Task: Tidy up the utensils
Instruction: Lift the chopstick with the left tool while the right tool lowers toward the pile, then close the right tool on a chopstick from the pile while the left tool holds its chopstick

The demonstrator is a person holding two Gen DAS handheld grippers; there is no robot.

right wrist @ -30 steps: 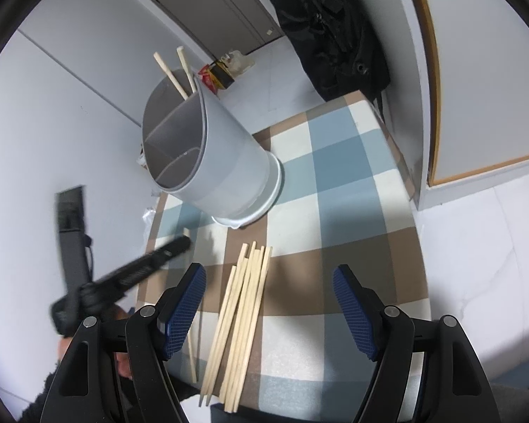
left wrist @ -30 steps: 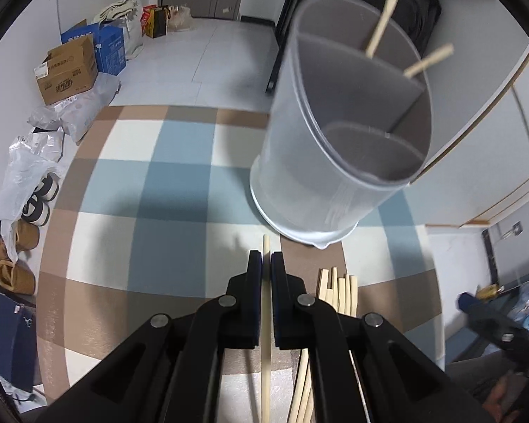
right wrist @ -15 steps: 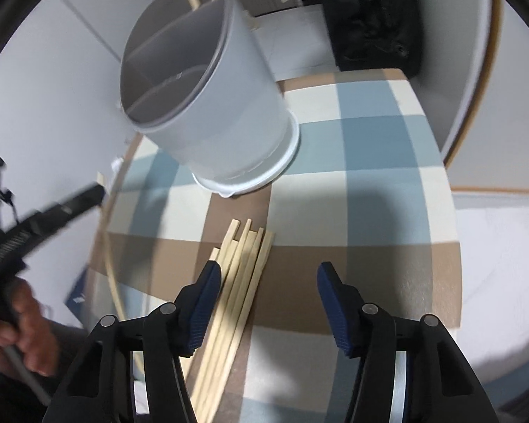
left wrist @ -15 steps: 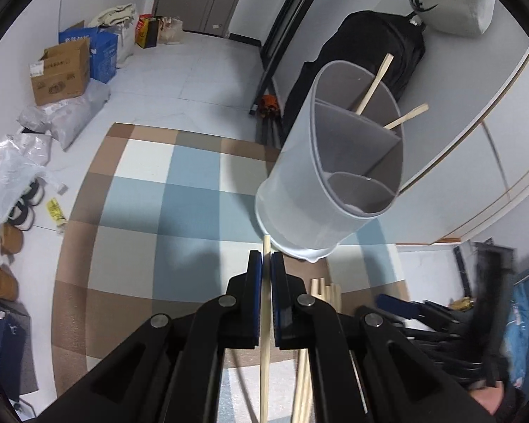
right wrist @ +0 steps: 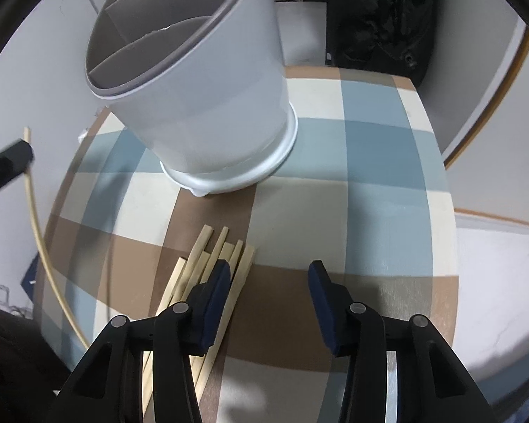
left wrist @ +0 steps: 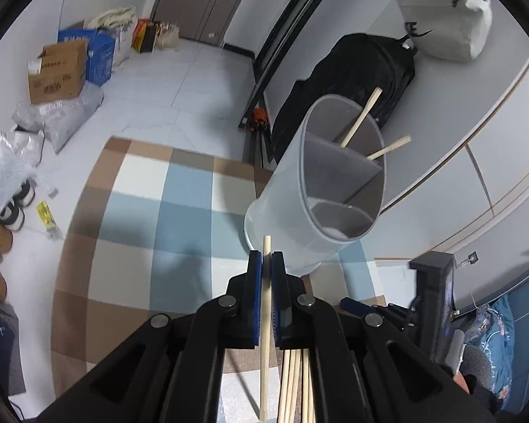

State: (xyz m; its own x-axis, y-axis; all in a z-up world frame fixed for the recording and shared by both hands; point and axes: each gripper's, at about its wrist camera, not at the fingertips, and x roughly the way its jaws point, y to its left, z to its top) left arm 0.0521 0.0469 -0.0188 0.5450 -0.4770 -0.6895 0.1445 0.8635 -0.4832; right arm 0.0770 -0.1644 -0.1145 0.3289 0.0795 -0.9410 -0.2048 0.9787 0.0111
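Note:
My left gripper [left wrist: 266,264] is shut on a single wooden chopstick [left wrist: 265,335] and holds it up in the air, tip toward the grey divided utensil holder [left wrist: 310,190]. The holder stands on the checked tablecloth [left wrist: 180,190] with two chopsticks [left wrist: 359,120] in its far compartment. A pile of several chopsticks [right wrist: 208,275] lies in front of the holder [right wrist: 201,81]. My right gripper [right wrist: 269,278] is open low over the table, its left finger over the pile. The held chopstick [right wrist: 35,218] shows at the left of the right wrist view.
The table is small and round; its edge [right wrist: 444,211] curves close on the right. A black bag [left wrist: 352,81] hangs behind the holder. Boxes [left wrist: 58,70] and shoes lie on the floor to the left.
My left gripper has lifted the chopstick up and back from the table. My right gripper has come down and forward to the pile, its jaws narrower than before.

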